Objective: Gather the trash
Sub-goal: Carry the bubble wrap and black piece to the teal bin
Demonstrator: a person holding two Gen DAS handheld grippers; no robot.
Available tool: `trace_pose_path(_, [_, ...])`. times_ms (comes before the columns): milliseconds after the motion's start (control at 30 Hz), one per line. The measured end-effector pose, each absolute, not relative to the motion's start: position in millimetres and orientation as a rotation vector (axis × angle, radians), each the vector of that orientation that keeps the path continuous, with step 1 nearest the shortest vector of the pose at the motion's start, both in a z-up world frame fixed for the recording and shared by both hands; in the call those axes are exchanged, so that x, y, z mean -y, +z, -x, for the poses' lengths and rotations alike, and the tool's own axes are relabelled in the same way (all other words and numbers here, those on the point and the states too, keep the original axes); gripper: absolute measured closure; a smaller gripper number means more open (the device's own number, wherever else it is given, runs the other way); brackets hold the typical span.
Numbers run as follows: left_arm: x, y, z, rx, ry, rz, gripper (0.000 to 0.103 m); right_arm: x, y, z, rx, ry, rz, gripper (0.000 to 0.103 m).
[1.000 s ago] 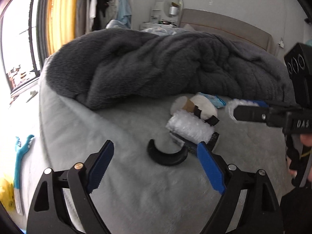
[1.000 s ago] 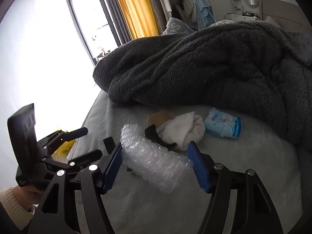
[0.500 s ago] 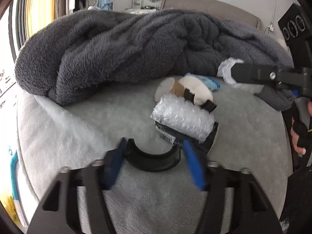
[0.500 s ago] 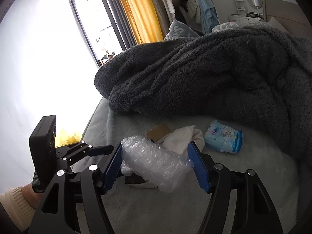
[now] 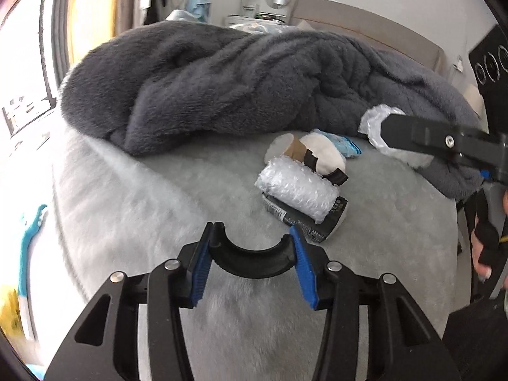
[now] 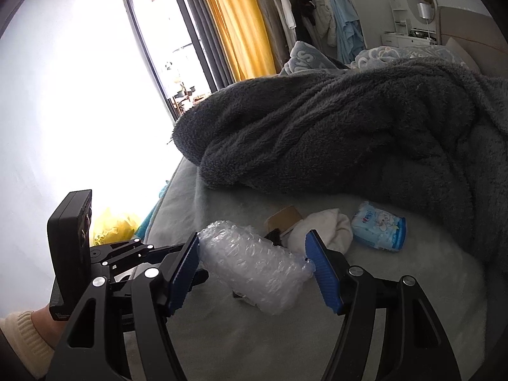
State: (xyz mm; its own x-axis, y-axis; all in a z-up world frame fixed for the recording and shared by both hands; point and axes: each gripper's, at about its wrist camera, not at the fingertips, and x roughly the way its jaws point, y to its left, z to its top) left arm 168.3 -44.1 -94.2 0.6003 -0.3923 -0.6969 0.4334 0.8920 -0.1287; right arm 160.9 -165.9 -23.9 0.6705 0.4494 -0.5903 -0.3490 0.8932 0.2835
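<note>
Trash lay in 1 small cluster on the pale grey fleece bed cover (image 5: 133,209), just below the edge of 1 heaped dark grey plush blanket (image 5: 241,85). The left gripper (image 5: 252,250) had its 2 blue pads pressed onto the 2 ends of 1 black curved plastic half-ring (image 5: 254,258), which sat between them at the cover's surface. The right gripper (image 6: 254,265) was clamped endwise on 1 clear bubble-wrap roll (image 6: 254,270), held above the bed. A second bubble-wrap roll (image 5: 297,190) rested on 1 flat black packet (image 5: 312,222) in the left wrist view. Behind these lay 1 white crumpled cloth (image 6: 324,228), 1 brown cardboard piece (image 6: 284,217) and 1 blue-and-white soft tissue pack (image 6: 379,230), the pack just beside the cloth. In the right wrist view 1 cream knitted sleeve cuff (image 6: 19,333) showed at the lower left behind the left gripper's body, and 1 yellow plastic bag (image 6: 111,225) sat on the floor beyond the bed's edge.
</note>
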Motion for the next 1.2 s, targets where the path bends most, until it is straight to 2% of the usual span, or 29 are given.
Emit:
trace_pose_path(567, [-30, -71, -83, -0.756, -0.28, 0.049, 0.053, 95, -26, -97, -0.704, 0.56, -0.109, 0.035])
trace_pose_path(1200, [-145, -125, -66, -0.916, -0.076, 0.148, 0.052, -23, -25, -91, -0.722, 0.694, -0.012, 0.035])
